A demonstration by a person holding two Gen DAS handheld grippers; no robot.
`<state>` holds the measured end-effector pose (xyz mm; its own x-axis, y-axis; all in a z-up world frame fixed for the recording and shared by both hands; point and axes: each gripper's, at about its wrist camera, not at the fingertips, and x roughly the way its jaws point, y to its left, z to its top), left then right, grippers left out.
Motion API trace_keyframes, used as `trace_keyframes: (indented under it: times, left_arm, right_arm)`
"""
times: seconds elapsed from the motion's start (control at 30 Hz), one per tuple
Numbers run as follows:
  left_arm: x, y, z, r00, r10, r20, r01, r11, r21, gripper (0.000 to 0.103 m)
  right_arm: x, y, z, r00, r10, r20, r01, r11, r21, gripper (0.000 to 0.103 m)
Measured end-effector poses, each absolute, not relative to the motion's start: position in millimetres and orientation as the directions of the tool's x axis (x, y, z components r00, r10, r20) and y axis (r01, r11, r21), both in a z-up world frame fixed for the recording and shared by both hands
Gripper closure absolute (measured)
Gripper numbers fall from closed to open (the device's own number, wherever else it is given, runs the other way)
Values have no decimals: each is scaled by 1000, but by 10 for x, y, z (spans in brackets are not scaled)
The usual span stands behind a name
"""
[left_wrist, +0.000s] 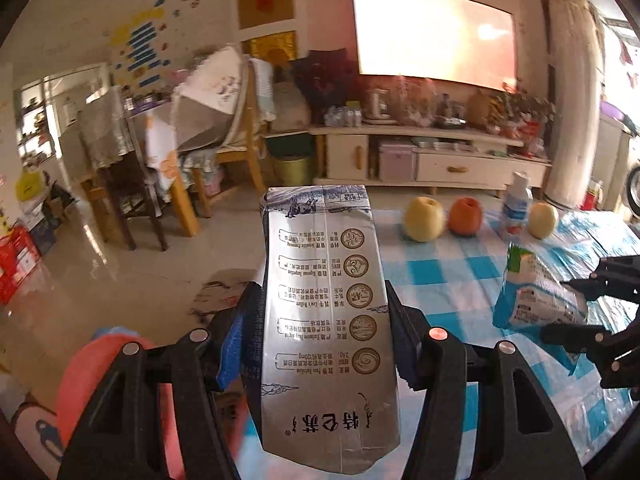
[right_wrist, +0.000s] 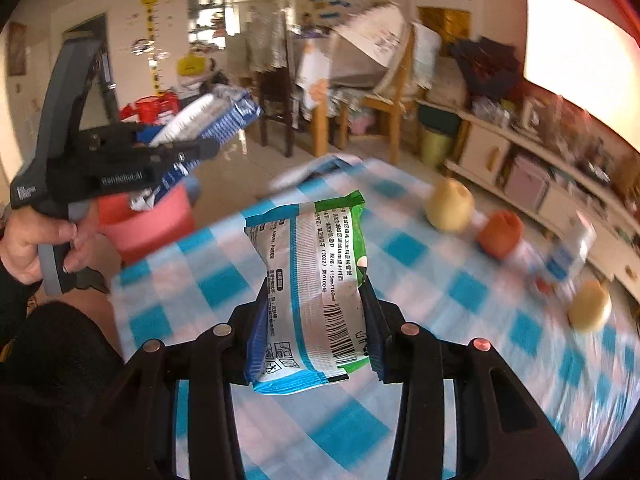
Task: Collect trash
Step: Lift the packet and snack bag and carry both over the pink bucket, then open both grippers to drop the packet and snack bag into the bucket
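My left gripper (left_wrist: 320, 332) is shut on a silver milk carton (left_wrist: 324, 320), held off the left edge of the table above a pink bin (left_wrist: 92, 380). In the right wrist view the left gripper (right_wrist: 192, 148) holds the carton (right_wrist: 208, 120) over the pink bin (right_wrist: 152, 220). My right gripper (right_wrist: 314, 320) is shut on a white, blue and green wipes packet (right_wrist: 312, 288) above the checked tablecloth (right_wrist: 200, 280). It also shows at the right of the left wrist view (left_wrist: 568, 304) with the packet (left_wrist: 532, 292).
Two yellow apples (left_wrist: 423, 218) (left_wrist: 543, 220), an orange fruit (left_wrist: 465, 216) and a small white bottle (left_wrist: 518, 200) stand at the table's far edge. Beyond are wooden chairs (left_wrist: 224, 140), a green waste bin (left_wrist: 294, 166) and a TV cabinet (left_wrist: 432, 156).
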<state>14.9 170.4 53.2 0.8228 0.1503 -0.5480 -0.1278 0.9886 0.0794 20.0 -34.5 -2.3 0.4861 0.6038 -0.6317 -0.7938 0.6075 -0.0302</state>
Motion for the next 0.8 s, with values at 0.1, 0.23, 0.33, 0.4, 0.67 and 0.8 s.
trace_keyframes:
  times: [0.1,0.23,0.33,0.4,0.67,0.8]
  left_arm:
    - [-4,2045,607,821,189,-539,-176,981,76,43]
    - [-237,2520,646,810,245,-532,-247,966,69,43]
    - [-397,2921,653,795,281,-538,-297,953,57,43]
    - [-498,3171,636,783,304,-543,-327,943,57,43]
    - [-742,3982,460,737,349,-579,-412,911,25,43]
    - [-782,4232,346,719,357,-596,-432,902,19,43]
  right_arm:
    - [133,73,89,456,631,-628,-831,554,-46,60]
    - [20,724,221,408,660,-630,-879,472,-75,60]
    - [-54,1151,288,374,679,-632,-904,420,-83,61]
    - [-93,1462,319,345,691,-635,-919,385,-81,61]
    - [-156,2493,283,258,705,-660,-952,300,-51,61]
    - [-203,2867,195,240,696,-677,-958,282,-49,61]
